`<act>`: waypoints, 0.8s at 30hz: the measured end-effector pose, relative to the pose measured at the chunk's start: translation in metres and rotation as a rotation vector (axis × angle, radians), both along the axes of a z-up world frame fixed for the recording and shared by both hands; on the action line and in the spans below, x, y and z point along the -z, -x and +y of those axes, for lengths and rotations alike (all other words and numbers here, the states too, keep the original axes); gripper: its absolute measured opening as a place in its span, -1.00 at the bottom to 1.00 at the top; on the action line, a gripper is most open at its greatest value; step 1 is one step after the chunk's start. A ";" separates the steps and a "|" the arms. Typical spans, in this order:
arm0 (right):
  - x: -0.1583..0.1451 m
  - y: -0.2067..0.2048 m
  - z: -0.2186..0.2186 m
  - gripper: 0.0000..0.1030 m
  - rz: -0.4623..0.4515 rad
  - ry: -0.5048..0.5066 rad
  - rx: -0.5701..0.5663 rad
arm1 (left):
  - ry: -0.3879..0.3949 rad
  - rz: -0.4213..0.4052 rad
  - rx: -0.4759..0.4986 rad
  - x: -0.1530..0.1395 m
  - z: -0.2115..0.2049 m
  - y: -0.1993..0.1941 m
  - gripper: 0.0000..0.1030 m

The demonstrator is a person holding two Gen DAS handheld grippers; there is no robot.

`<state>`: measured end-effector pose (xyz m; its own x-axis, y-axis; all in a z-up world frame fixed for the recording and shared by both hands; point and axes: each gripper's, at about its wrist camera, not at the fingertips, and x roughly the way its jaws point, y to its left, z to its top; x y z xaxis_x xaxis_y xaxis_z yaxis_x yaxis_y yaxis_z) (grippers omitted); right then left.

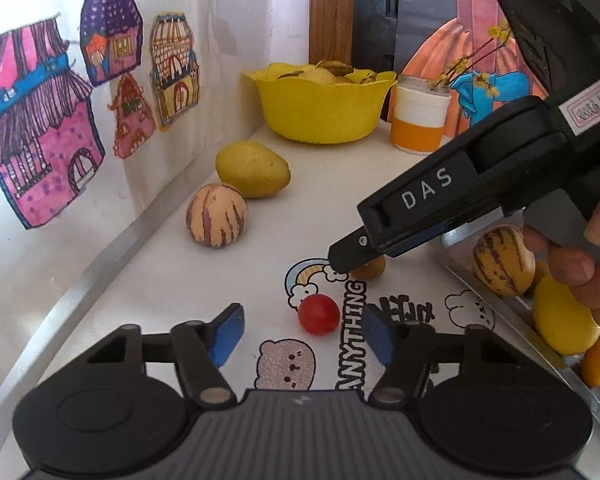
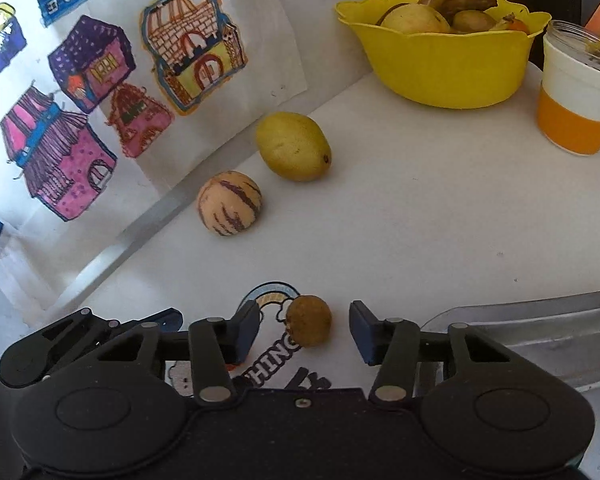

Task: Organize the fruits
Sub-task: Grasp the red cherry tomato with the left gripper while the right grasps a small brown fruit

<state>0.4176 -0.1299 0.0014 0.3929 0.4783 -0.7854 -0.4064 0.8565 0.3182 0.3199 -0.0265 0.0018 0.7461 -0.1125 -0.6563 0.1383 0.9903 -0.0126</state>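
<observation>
Task looks partway done, as far as I can judge: the bowl [image 2: 440,68] at the back already holds several fruits, and a tray [image 1: 512,292] on the right has a few more. Left on the table [image 2: 420,220]: mango [image 2: 294,146], striped fruit [image 2: 230,204], red tomato [image 1: 318,314] & brown fruit [image 2: 309,320]. Right gripper [image 2: 304,330] has fingers apart w/ the brown fruit between them, not clamped yet; left gripper [image 1: 302,334] also spread wide, holding nothing, tomato just ahead.
</observation>
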 end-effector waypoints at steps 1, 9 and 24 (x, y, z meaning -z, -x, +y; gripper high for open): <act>0.001 0.000 0.000 -0.08 0.000 0.006 0.002 | 0.006 0.008 -0.003 0.001 0.000 -0.002 0.21; 0.006 -0.001 0.001 -0.34 -0.003 -0.007 0.004 | 0.018 0.009 0.006 0.003 -0.001 -0.005 -0.26; 0.000 0.013 -0.029 -0.46 0.020 -0.117 0.060 | 0.070 0.009 0.013 -0.005 -0.007 0.005 -0.53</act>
<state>0.4046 -0.1589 0.0018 0.4088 0.5431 -0.7334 -0.3481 0.8357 0.4247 0.3151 -0.0332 0.0071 0.7383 -0.1682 -0.6532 0.1508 0.9851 -0.0832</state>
